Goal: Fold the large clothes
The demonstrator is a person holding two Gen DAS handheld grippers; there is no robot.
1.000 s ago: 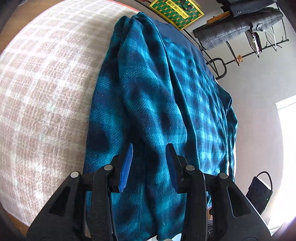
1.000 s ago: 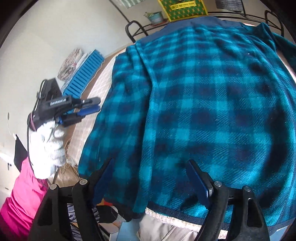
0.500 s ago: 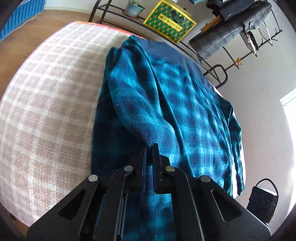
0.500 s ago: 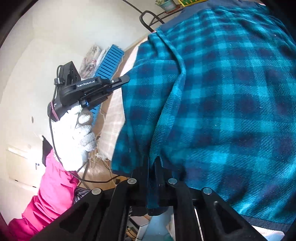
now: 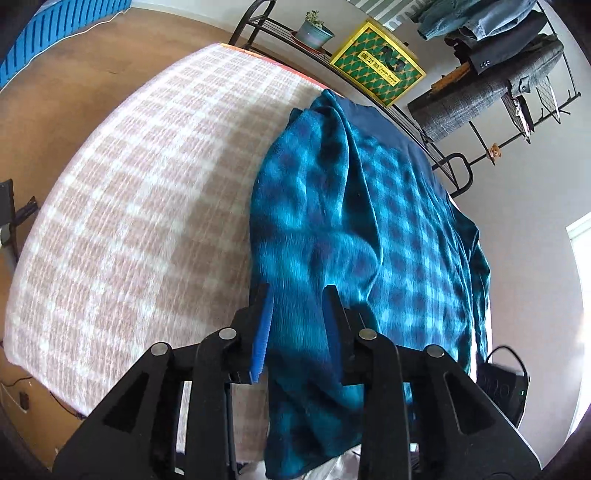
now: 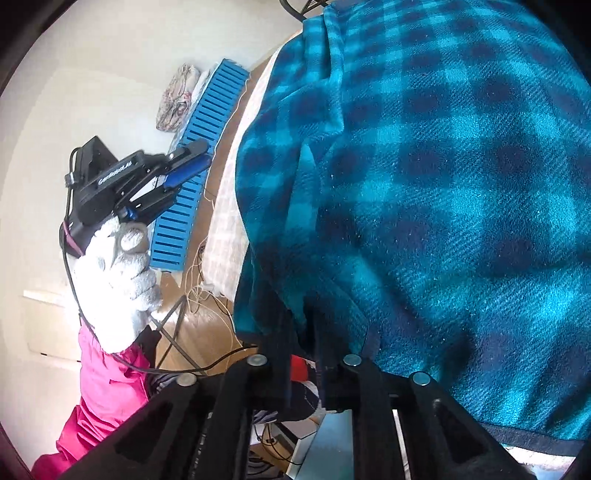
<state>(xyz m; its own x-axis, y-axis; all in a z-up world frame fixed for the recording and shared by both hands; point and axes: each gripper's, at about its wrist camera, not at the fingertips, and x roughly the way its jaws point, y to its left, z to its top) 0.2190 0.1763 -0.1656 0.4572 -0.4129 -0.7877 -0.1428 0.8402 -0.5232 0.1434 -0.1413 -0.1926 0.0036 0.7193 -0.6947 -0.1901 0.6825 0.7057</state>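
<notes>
A teal and navy plaid fleece shirt [image 5: 369, 221] lies on a bed with a beige checked cover [image 5: 140, 221], its left side folded over the body. My left gripper [image 5: 297, 295] is open, its blue-padded jaws apart just above the near edge of the shirt, holding nothing. It also shows in the right wrist view [image 6: 184, 162], held in a white-gloved hand away from the cloth. My right gripper [image 6: 301, 317] is shut on the near edge of the shirt [image 6: 443, 184] and lifts it, so the cloth fills that view.
A black metal rack [image 5: 436, 122] runs behind the bed with a yellow-green box [image 5: 376, 66], a potted plant [image 5: 314, 31] and hung clothes [image 5: 487, 92]. A blue slatted panel [image 6: 207, 147] leans at the wall. Cables lie on the wooden floor [image 6: 199, 291]. A black bag [image 5: 502, 384] sits at right.
My left gripper has opened, let go of the shirt fold and drawn back. My right gripper stays shut on the shirt edge and has lifted it closer to the camera.
</notes>
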